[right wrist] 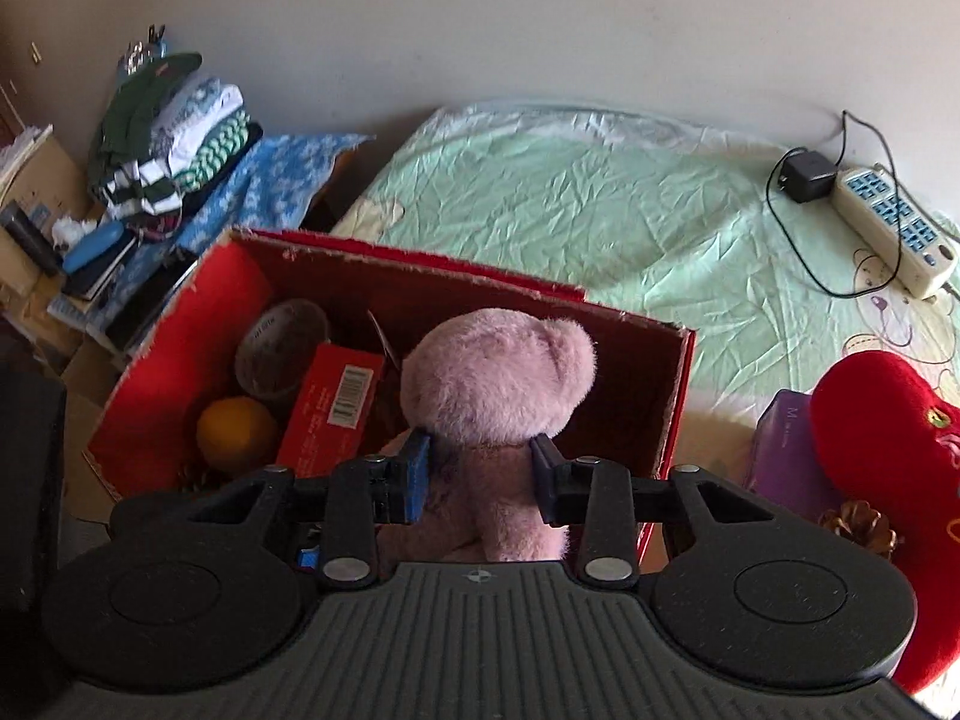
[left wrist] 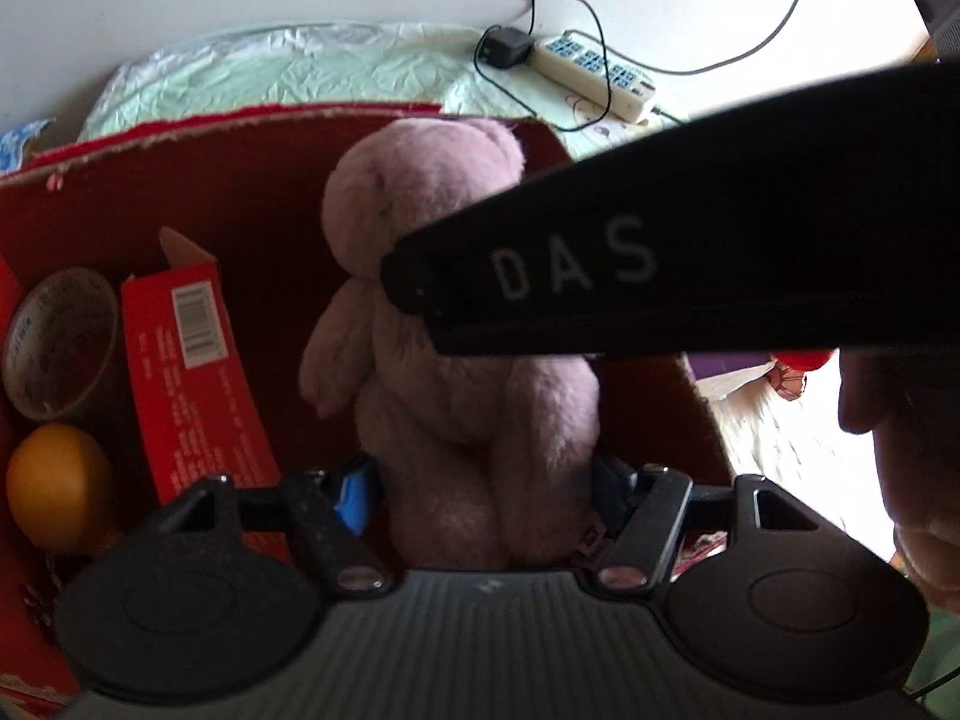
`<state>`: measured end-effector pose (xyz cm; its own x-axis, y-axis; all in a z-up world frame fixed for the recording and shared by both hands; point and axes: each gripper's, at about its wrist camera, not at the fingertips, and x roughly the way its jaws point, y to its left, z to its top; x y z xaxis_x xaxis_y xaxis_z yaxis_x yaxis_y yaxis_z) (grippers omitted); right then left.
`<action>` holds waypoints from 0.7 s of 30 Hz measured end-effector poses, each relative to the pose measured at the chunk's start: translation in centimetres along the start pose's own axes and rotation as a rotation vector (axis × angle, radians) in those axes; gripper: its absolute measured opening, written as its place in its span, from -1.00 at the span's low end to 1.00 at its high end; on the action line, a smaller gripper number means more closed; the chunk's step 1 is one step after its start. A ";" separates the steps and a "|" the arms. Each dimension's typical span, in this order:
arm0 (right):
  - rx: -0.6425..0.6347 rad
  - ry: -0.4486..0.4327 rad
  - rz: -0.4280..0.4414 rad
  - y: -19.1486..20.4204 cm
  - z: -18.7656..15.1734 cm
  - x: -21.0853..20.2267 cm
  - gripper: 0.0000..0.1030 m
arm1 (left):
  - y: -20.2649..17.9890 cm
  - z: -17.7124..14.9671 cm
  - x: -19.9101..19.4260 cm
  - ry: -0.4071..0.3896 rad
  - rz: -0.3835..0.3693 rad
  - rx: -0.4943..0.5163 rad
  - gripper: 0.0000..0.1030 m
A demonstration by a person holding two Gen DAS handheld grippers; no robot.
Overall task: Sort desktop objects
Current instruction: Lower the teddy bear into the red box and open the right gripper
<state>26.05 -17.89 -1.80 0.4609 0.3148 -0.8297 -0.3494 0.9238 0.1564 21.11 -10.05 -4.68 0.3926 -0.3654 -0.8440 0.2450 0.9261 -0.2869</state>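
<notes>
Both tongs (left wrist: 480, 480) (right wrist: 480, 468) clamped, angled downward

A plain pale wall (right wrist: 480, 18) backs a crumpled mint-green sheet (right wrist: 570, 204); folded clothes (right wrist: 174, 138) are stacked left, seemingly in daylight

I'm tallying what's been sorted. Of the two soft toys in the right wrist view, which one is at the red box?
The pink plush bear, gripped at the neck by the right gripper over the red box. The red plush lies outside on the bedsheet, untouched.

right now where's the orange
In the right wrist view, the orange sits in the red box's left end, below the tape roll, left of the small red carton.
</notes>
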 end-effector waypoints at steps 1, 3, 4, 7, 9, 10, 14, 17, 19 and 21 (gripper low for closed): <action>-0.004 0.027 0.010 -0.1 0.0 0.6 -0.28 | 0.2 0.0 0.5 0.024 0.006 -0.009 0.32; -0.020 0.074 0.019 -0.1 0.1 1.8 -0.27 | 0.6 -0.1 1.0 0.054 0.005 -0.035 0.34; -0.047 0.084 0.004 0.3 0.1 2.1 -0.25 | 0.5 -0.1 1.0 0.056 0.013 -0.027 0.36; -0.098 0.093 -0.013 1.3 0.1 2.3 -0.14 | 0.3 -0.2 1.1 0.063 0.049 0.004 0.45; -0.108 0.099 -0.034 1.6 0.1 2.2 -0.09 | 0.2 -0.3 1.1 0.063 0.056 0.020 0.48; -0.107 0.099 -0.042 1.7 0.1 2.1 0.03 | 0.2 -0.4 1.0 0.061 0.057 0.027 0.51; -0.045 0.072 -0.066 0.8 0.0 0.6 0.12 | 0.4 -0.9 0.0 0.031 0.010 0.034 0.52; 0.048 0.020 -0.059 -0.5 -0.1 -1.1 0.12 | 0.1 -1.5 -2.1 -0.044 -0.018 0.064 0.55; 0.093 -0.009 -0.064 -0.9 -0.2 -2.4 0.14 | 0.5 -0.8 -3.3 -0.113 -0.004 0.088 0.69; 0.129 -0.029 -0.079 -1.0 -0.5 -3.5 0.22 | 1.5 0.8 -4.2 -0.186 0.028 0.102 0.83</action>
<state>24.43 -20.03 0.65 0.5067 0.2441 -0.8269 -0.2037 0.9658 0.1603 20.56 -7.18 -1.26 0.5554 -0.3595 -0.7499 0.3166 0.9252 -0.2090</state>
